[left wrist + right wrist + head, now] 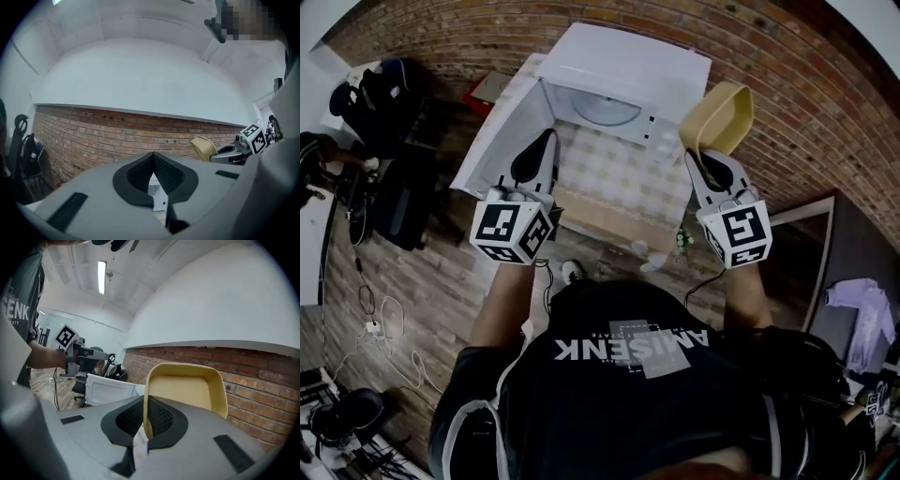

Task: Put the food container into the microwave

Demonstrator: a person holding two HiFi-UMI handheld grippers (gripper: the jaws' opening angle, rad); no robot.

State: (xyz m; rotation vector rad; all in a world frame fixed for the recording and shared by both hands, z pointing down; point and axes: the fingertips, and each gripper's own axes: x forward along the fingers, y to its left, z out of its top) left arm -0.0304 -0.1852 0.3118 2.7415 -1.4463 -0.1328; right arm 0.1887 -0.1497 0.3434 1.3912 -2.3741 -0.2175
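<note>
Held: food container (717, 117), rim pinched in your right gripper (700, 157); left gripper (546, 141) closed, empty. Step: carry. Next: level it into microwave (628, 56) (door (497, 141) open).

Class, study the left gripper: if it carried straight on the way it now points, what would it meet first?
Probably the microwave: the left gripper points at its open front, close to the open door, and white casing shows beyond its jaws. Depth is unclear.
</note>
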